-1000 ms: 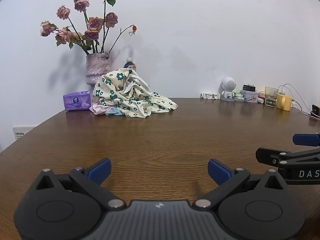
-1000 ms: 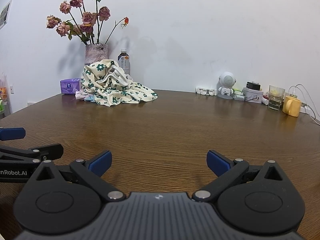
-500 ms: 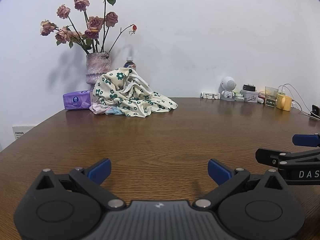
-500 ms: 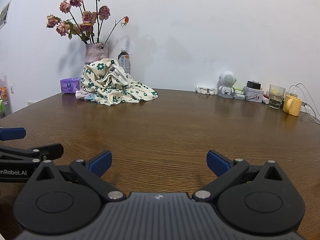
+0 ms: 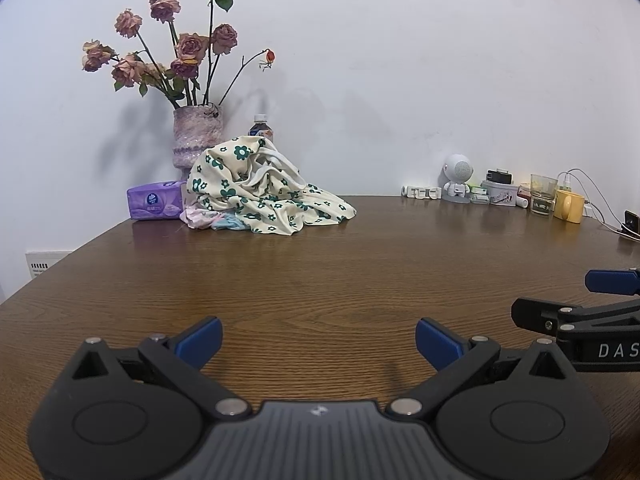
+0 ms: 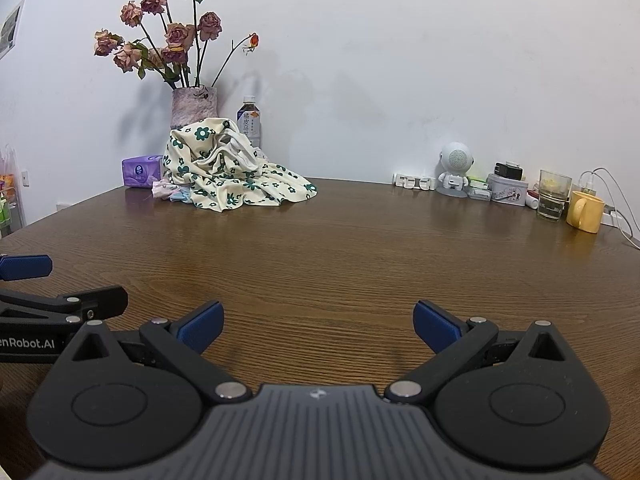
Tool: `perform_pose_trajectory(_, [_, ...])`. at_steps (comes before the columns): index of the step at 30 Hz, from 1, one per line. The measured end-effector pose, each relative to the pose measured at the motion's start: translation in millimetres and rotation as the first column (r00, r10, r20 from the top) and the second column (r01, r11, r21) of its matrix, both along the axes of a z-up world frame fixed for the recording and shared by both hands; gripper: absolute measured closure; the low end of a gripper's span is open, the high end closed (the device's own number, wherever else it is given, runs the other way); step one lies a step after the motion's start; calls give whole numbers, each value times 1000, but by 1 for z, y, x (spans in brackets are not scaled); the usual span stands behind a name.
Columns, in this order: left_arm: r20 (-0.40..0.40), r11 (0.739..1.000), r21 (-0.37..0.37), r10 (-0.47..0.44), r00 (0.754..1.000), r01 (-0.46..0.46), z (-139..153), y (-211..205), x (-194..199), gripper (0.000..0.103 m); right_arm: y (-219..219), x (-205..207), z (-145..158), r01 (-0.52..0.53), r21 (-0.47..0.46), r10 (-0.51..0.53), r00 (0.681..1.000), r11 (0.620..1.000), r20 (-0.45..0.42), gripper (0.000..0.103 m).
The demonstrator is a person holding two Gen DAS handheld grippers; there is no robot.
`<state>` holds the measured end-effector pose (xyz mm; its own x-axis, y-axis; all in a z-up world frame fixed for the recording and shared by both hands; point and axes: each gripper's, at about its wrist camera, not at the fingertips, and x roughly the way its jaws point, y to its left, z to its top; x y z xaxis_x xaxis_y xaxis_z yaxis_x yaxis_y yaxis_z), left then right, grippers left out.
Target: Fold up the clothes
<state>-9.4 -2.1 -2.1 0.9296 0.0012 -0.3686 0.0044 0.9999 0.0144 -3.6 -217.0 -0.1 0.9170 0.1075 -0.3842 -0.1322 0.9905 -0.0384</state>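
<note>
Clothes sit in a crumpled heap at the far left of your tabletop, a cream garment with green flowers on top and bits of pink and pale blue fabric poking out beneath it. The heap leans against the vase of dried roses, with a purple tissue pack just beside it and a bottle behind.

Your left tool is held low and level over the near edge of the tabletop, pointing at the far wall, its blue pads spread wide with nothing between them. Your right tool sits just beside it in the same pose, equally wide open and empty. Both are well apart from the clothes.

A yellow mug, a glass and a small white robot figure line the far right edge.
</note>
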Motion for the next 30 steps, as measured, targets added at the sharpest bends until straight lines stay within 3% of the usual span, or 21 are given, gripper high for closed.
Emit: perform_pose_trajectory(30, [-1, 1000, -6, 3, 1000, -3, 0, 1, 1, 0, 2, 0, -1, -4, 1, 4, 1000, 1000, -3, 0])
